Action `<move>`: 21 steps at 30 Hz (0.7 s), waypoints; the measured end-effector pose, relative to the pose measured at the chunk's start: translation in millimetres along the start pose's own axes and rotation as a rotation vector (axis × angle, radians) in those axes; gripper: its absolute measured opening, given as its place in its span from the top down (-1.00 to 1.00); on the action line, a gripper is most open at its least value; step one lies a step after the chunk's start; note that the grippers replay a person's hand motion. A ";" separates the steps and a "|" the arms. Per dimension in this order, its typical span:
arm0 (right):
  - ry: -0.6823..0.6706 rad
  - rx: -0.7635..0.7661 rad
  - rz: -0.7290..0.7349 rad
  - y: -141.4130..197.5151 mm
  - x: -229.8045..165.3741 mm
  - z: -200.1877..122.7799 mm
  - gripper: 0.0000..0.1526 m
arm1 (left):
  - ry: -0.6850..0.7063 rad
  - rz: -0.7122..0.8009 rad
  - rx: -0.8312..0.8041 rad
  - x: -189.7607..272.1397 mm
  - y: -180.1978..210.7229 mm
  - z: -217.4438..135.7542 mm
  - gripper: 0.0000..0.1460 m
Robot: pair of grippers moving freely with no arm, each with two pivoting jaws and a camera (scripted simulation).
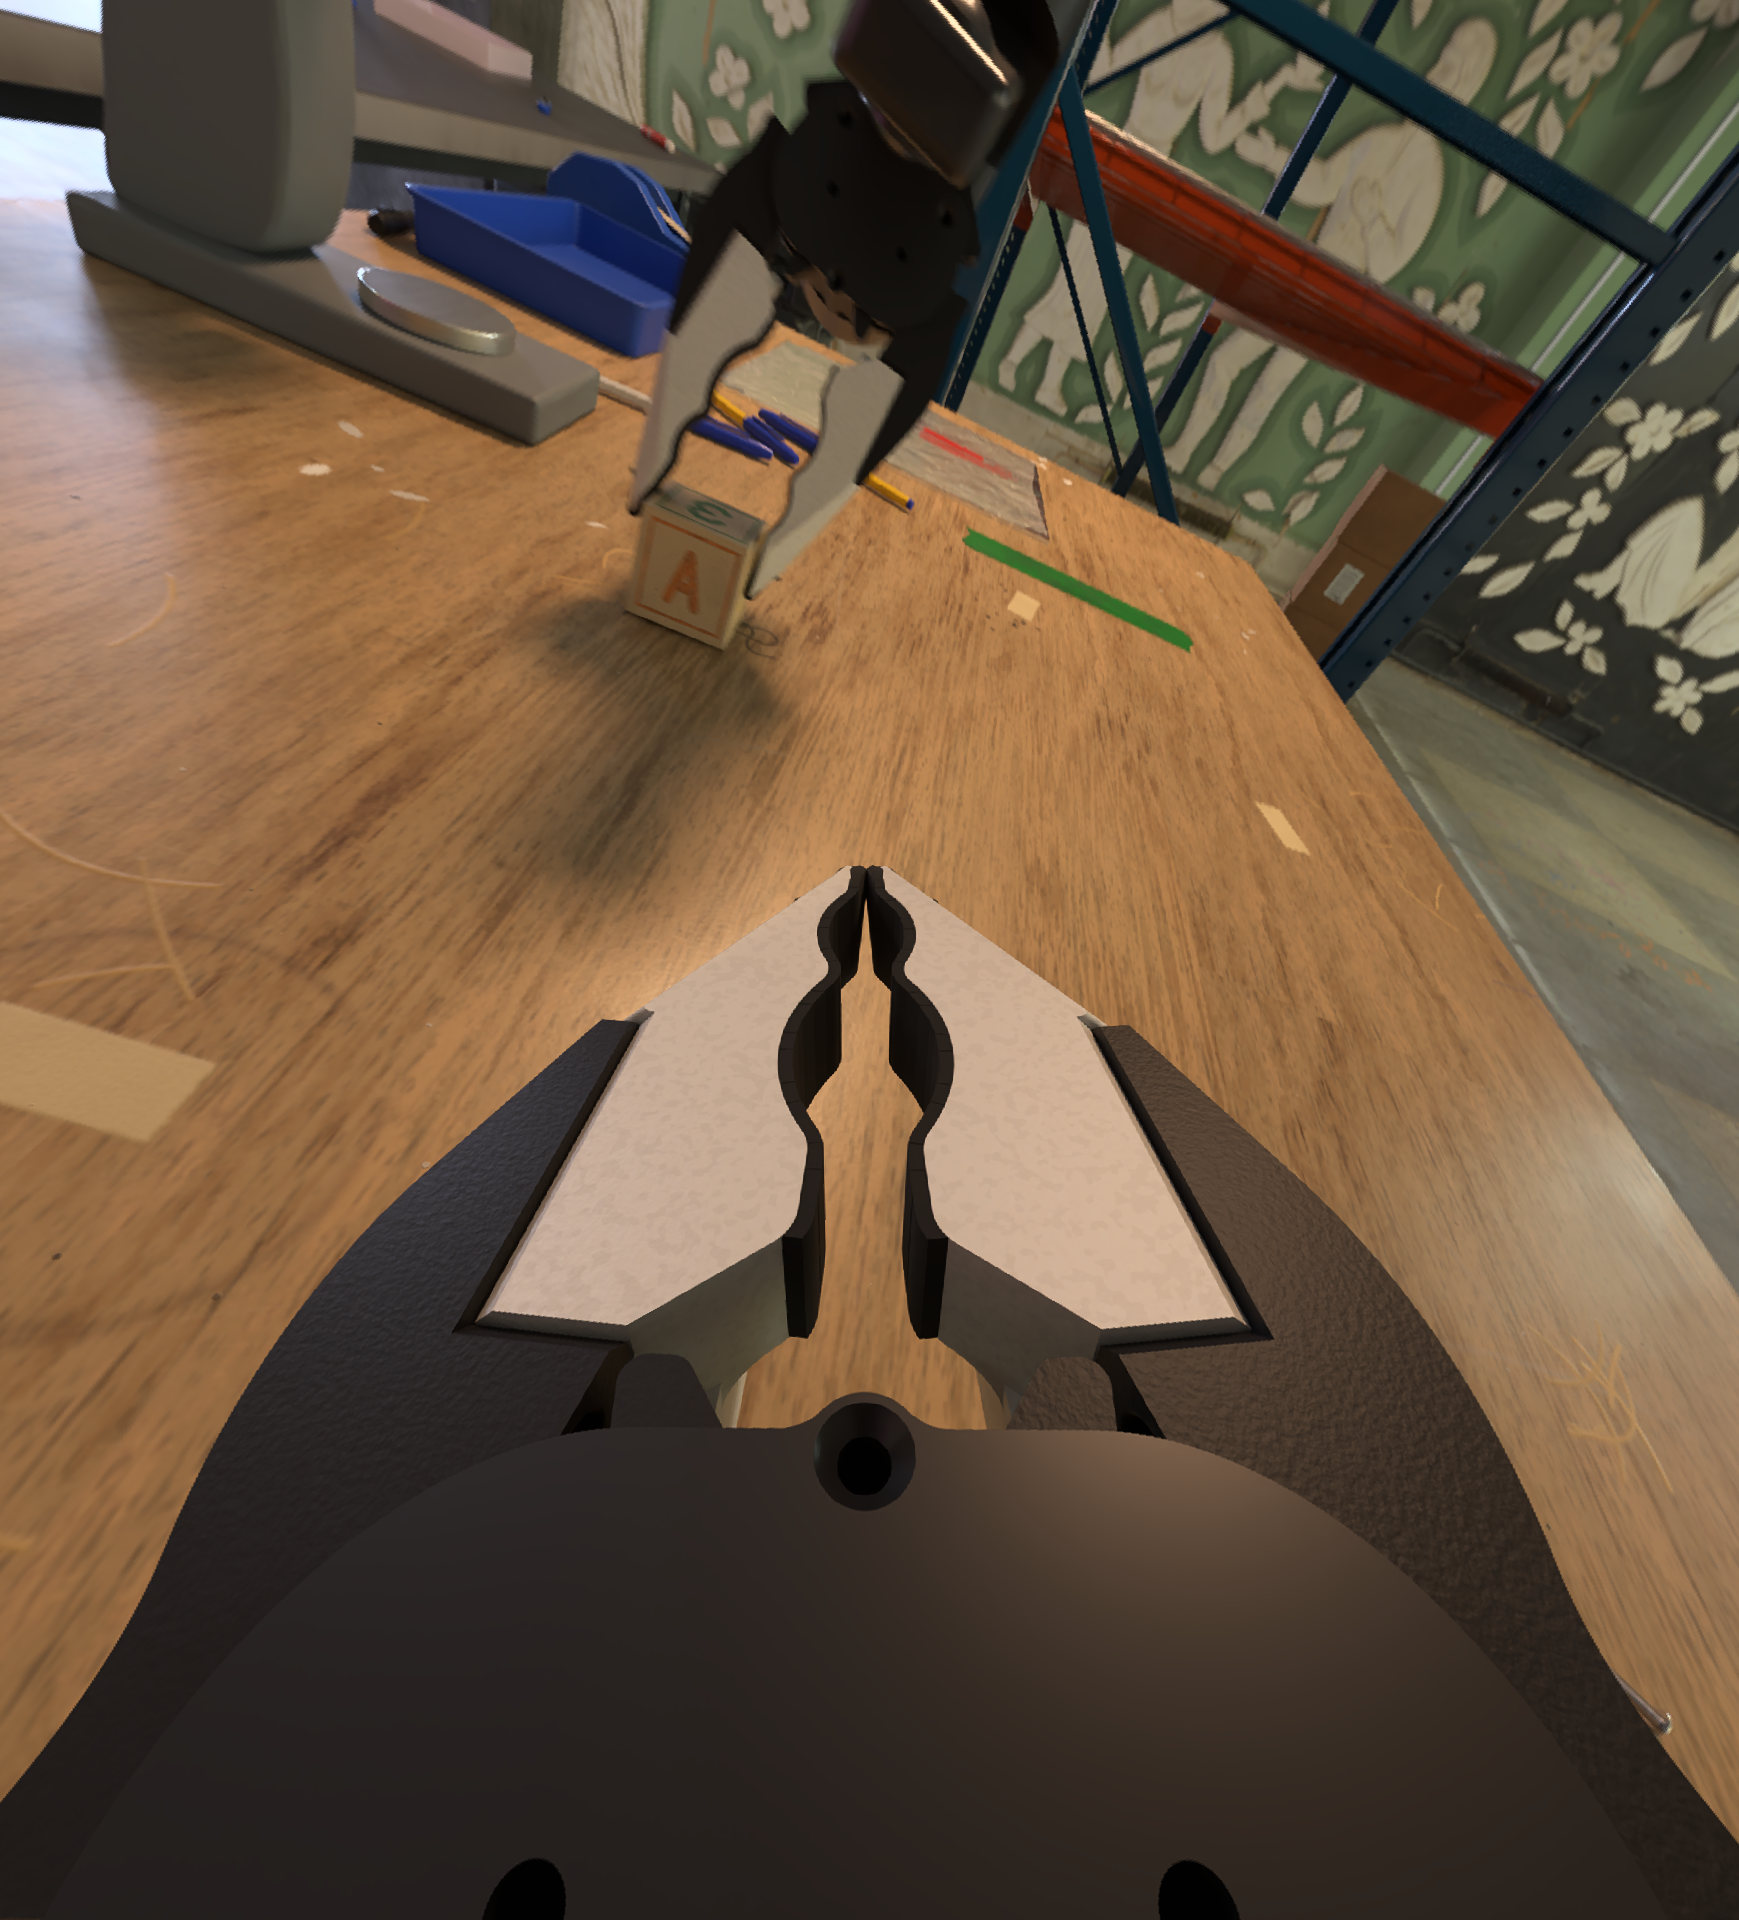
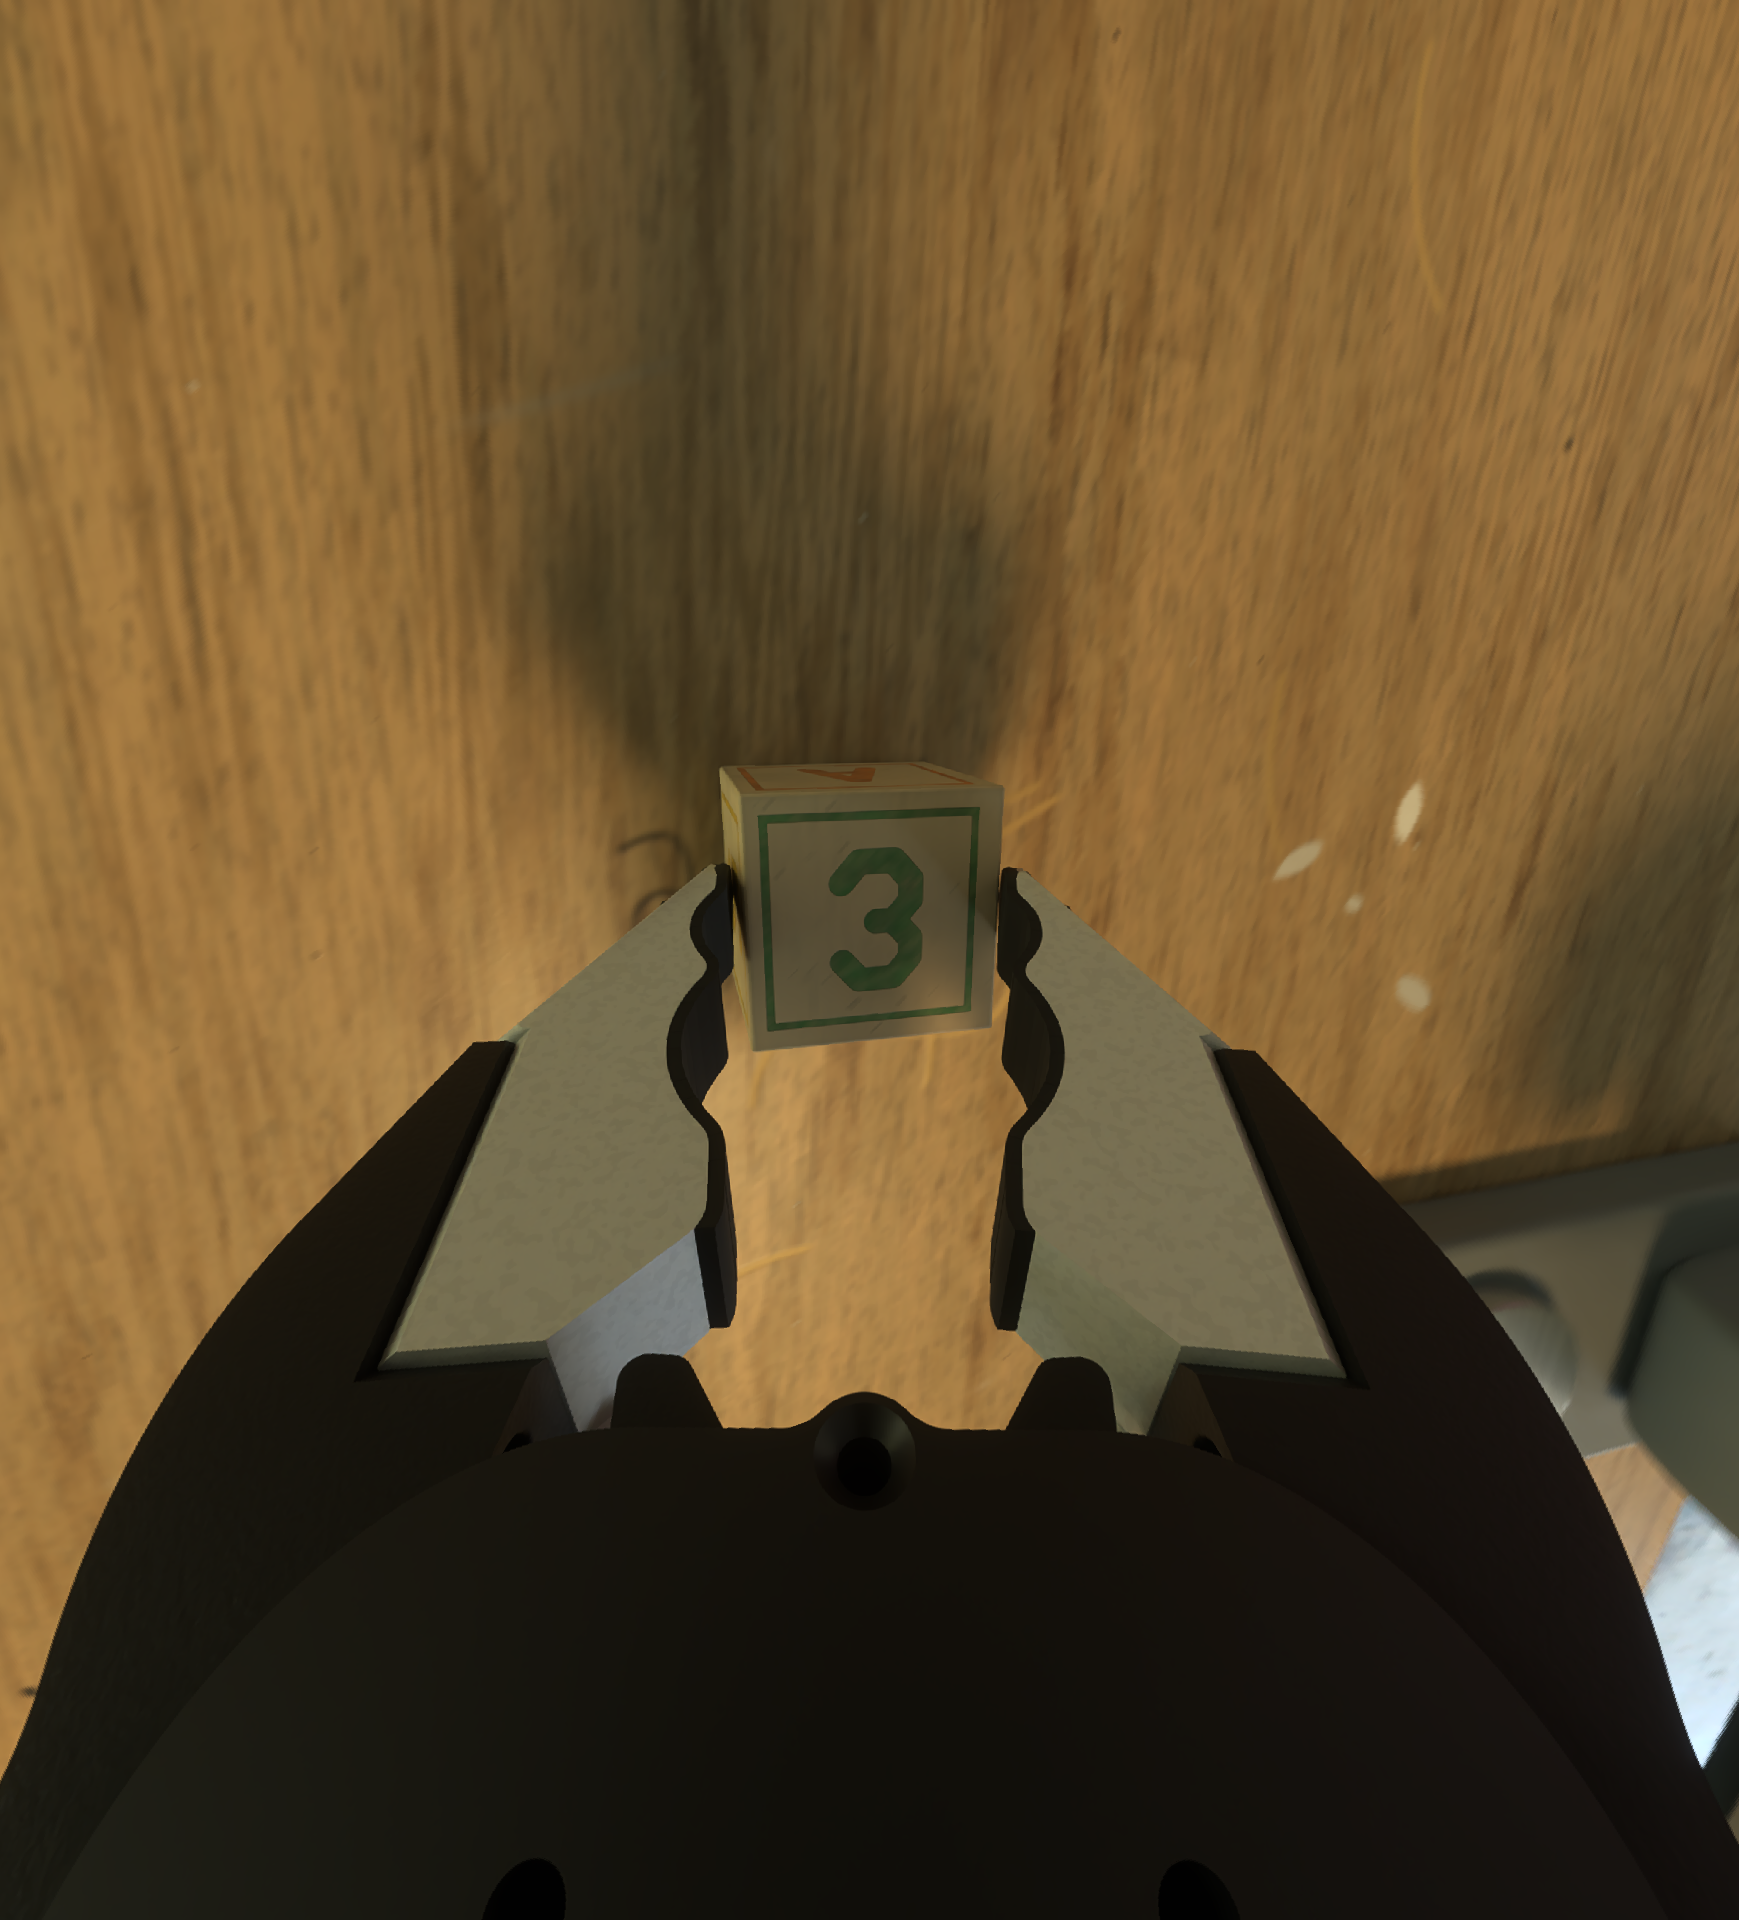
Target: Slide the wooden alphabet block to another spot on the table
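Right now we are clamping the wooden alphabet block point(image 2: 865, 914) with our right gripper point(image 2: 865, 904), coming down on it from above; the two fingertips point(image 2: 709, 914) are pressing against opposite side faces of the cube, and its top face with a green mark in a green frame is facing our right wrist camera. From the left wrist view we are seeing the same right gripper point(image 1: 704, 545) tilting down over the block point(image 1: 693, 571), which is sitting on the wooden table point(image 1: 325, 831) with an orange-marked face turned toward us. Our left gripper point(image 1: 865, 878) is hovering low over the table with its jaws closed on nothing, tips nearly touching, well apart from the block. Beyond the block we are seeing several blue pens point(image 1: 751, 436) lying on the table, a strip of green tape point(image 1: 1078, 592) to the right, a blue bin point(image 1: 553, 249) farther back, and a grey machine base point(image 1: 325, 301) with a round metal plate at the left. Blue shelving with an orange beam point(image 1: 1260, 270) is standing past the table edge.
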State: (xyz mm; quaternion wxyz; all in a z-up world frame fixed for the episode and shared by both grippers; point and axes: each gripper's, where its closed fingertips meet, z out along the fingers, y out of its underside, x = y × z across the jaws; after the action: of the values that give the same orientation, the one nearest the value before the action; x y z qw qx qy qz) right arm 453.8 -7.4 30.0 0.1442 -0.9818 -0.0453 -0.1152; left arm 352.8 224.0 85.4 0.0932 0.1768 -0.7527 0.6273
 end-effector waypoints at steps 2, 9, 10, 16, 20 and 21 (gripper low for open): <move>0.007 0.011 0.030 10.1 -12.4 -6.2 0.32 | -0.007 -0.007 0.026 -1.7 -4.0 -3.0 1.00; 0.022 -0.002 0.044 33.8 -56.9 -23.8 0.32 | -0.143 -0.029 0.074 -25.0 -11.6 -16.0 1.00; 0.031 -0.007 0.043 36.6 -60.9 -25.8 0.32 | -0.154 -0.033 0.073 -27.3 -10.8 -16.4 1.00; 0.093 -0.044 0.080 55.3 -63.6 -33.4 0.32 | -0.193 -0.021 0.054 -34.9 -6.5 -16.2 1.00; 0.100 -0.034 0.153 63.0 -58.8 -33.9 0.32 | -0.195 -0.014 0.049 -34.3 -5.3 -15.8 1.00; 0.106 -0.034 0.174 66.3 -55.8 -34.2 0.32 | -0.194 -0.013 0.046 -33.8 -5.1 -15.6 1.00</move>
State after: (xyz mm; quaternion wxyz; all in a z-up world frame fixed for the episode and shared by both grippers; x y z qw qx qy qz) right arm 400.5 -83.7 30.4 0.1390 -0.9769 0.0500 -0.1545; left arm 384.6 243.5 80.9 0.0198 0.2434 -0.7423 0.6239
